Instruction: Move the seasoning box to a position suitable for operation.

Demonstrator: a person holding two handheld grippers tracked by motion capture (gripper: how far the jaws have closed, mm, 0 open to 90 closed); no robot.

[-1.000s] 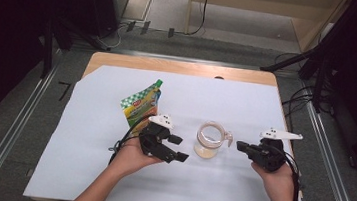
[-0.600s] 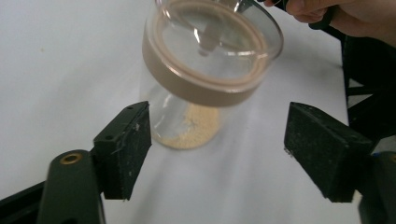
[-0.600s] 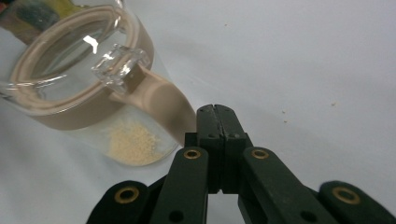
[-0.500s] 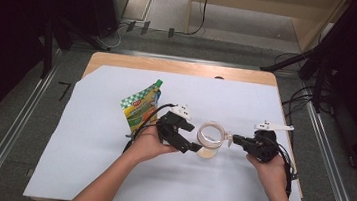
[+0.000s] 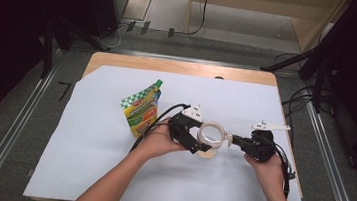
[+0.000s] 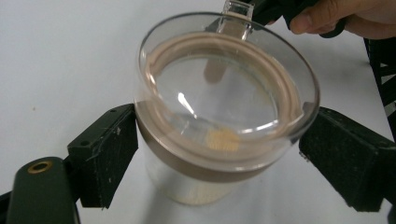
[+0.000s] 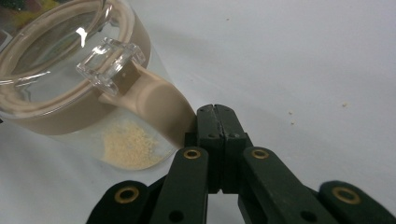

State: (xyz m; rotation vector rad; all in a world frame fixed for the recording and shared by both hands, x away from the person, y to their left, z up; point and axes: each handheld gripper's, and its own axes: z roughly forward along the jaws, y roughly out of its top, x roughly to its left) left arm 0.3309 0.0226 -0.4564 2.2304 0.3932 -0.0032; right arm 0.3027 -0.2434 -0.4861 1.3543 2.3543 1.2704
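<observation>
A clear jar [image 5: 211, 136] with a beige-rimmed clear lid and a beige side handle [image 7: 159, 105] stands on the white sheet [image 5: 92, 136] at mid-table. A little pale powder [image 7: 128, 144] lies at its bottom. My left gripper [image 5: 191, 138] reaches in from the left. In the left gripper view its pads [image 6: 109, 149] press both sides of the jar [image 6: 219, 116] just under the lid. My right gripper [image 5: 233, 139] comes from the right. In the right gripper view its jaws [image 7: 214, 112] are shut together, tips against the lower end of the handle.
A green and yellow spouted pouch [image 5: 141, 111] lies on the sheet just left of my left hand. The wooden table edge [image 5: 170, 67] runs along the back. Metal rails and cables run along the floor on both sides.
Both grippers moved inward to the jar. The left one came right and closed on its body. The right one came left to the handle.
</observation>
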